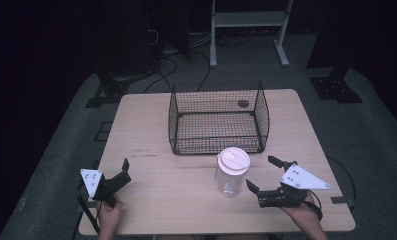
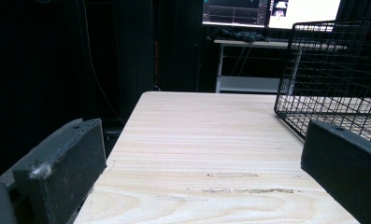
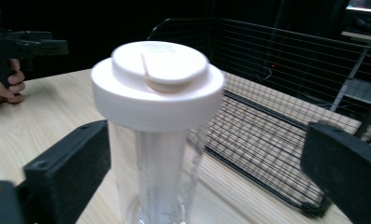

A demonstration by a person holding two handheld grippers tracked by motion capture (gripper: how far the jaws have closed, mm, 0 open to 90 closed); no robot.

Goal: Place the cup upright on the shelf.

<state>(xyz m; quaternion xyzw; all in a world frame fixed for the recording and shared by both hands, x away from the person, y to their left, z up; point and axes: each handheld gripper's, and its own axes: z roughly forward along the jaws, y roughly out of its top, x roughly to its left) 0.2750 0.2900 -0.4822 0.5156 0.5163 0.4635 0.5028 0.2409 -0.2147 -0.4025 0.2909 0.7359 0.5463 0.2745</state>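
Jar (image 1: 232,172) between wide-open right tool (image 1: 262,174)

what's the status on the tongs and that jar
Left tongs open, idle. Right tongs open, closing on nothing yet. Jar upright, lidded, beside them. Wire basket behind jar.

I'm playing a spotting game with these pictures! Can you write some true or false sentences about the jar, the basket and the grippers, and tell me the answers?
1. The clear jar wears a white lid. True.
2. The jar stands inside the wire basket. False: it stands on the table, in front of the basket.
3. The right gripper is open, jaws apart. True.
4. The left gripper squeezes the jar. False: it is open, off to the jar's side.
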